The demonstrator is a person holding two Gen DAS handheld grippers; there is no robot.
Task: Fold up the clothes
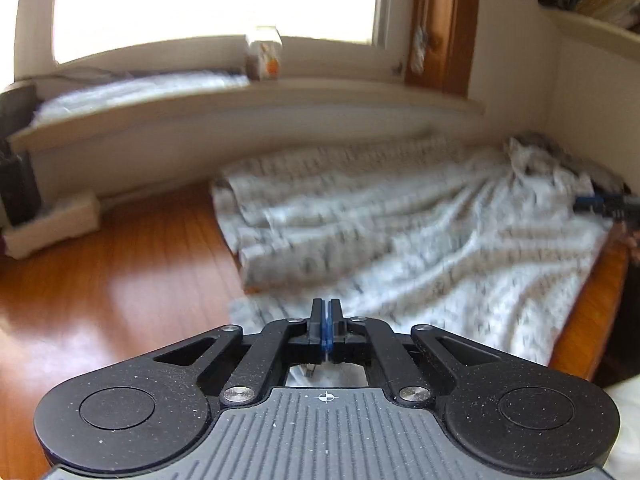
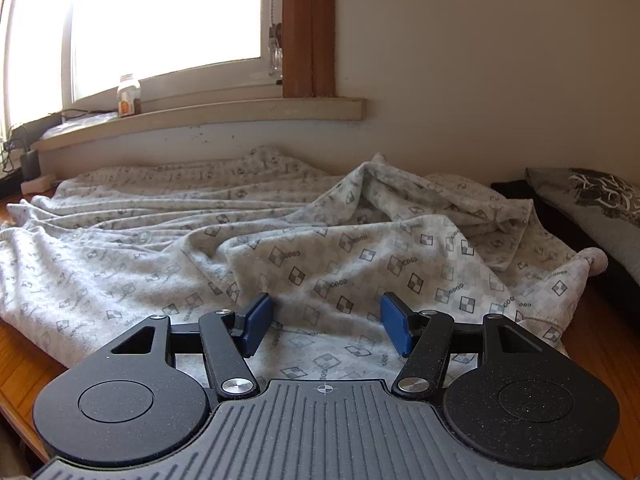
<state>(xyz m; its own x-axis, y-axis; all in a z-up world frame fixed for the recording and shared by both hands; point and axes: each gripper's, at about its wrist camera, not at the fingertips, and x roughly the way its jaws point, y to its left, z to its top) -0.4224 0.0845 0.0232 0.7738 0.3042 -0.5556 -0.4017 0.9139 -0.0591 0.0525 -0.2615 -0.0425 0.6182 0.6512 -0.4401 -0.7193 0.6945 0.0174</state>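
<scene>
White-grey printed garment [image 1: 400,232] lies rumpled on the wood floor [image 1: 120,264] below the windowsill [image 1: 240,100]. Left wrist view: left gripper [image 1: 326,308] is closed, blue pads together, nothing visibly pinched, over the garment's near edge. Right wrist view: right gripper [image 2: 326,324] gapes open low over the garment [image 2: 320,248], empty; jar [image 2: 128,96] on the sill.

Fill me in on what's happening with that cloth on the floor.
A person with a gripper in each hand is working on a patterned garment that lies spread and wrinkled on the wooden floor below a window. The left gripper is shut, with no cloth visibly pinched between its pads. The right gripper is open, low over the near edge of the fabric. No neat fold shows yet.
</scene>
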